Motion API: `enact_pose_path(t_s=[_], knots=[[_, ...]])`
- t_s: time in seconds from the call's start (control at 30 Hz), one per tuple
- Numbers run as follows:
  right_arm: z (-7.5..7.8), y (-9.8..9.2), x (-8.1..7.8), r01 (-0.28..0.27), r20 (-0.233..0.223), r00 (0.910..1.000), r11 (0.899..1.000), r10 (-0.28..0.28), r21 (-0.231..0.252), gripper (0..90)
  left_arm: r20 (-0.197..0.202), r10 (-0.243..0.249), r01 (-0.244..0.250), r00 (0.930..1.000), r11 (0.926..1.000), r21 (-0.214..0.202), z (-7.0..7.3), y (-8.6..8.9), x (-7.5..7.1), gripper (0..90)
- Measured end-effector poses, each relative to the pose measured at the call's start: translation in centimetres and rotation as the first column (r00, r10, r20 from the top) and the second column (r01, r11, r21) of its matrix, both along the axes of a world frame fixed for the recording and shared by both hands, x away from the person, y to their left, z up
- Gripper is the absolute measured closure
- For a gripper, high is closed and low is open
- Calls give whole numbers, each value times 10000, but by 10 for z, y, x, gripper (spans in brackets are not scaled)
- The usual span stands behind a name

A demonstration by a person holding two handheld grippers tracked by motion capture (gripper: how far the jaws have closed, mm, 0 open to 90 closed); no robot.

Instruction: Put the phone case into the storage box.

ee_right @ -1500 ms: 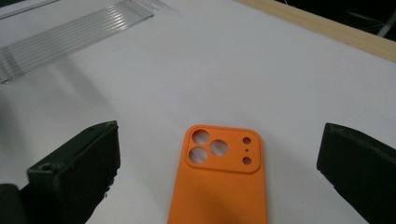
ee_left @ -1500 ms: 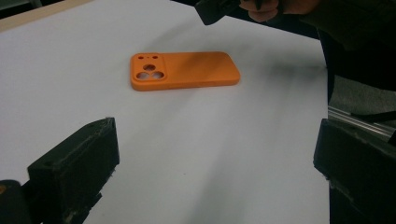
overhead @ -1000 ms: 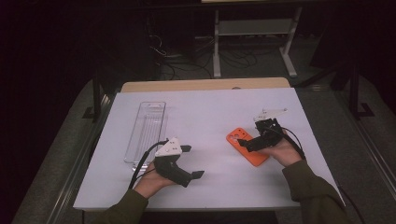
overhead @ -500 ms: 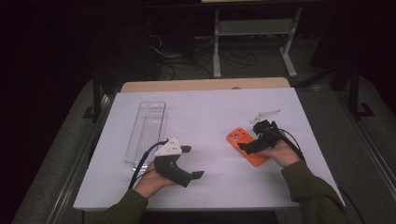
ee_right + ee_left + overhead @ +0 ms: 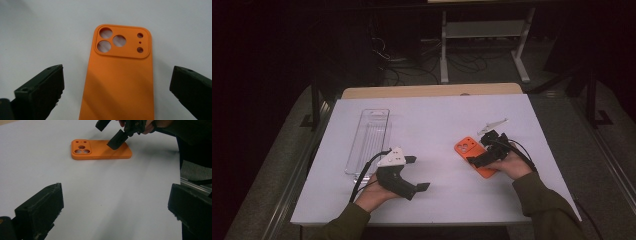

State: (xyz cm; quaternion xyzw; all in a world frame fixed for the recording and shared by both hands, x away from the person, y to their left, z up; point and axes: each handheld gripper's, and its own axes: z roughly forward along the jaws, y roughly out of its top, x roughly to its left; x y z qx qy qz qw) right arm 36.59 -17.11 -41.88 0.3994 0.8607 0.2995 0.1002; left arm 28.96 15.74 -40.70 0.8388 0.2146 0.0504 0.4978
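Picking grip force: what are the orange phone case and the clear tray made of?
Orange phone case: looks like matte silicone or soft rubber; no glare, rounded moulded edges. Clear tray: looks like rigid transparent plastic; table shows through, bright rim highlights. Neither is certain from looks.

The table (image 5: 437,120), covered in white, carries an orange phone case (image 5: 473,154) lying flat at right and a clear plastic tray (image 5: 369,137) at left.
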Motion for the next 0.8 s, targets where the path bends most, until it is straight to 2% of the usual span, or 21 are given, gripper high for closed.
enact_pose_path(t_s=[0.17,0.47,0.8], knots=[[-4,2,1,-115,-48,9999,9997,114,-220,0,-40,36,-36,10000,10000,-40,0,0,0,0],[-12,3,3,-134,-470,9988,9969,98,-772,0,-91,47,-47,9999,10000,-37,0,0,-1,0],[-18,3,4,-325,-691,9973,9926,245,-1169,0,-53,59,-59,10000,10000,-68,0,1,-1,0]])
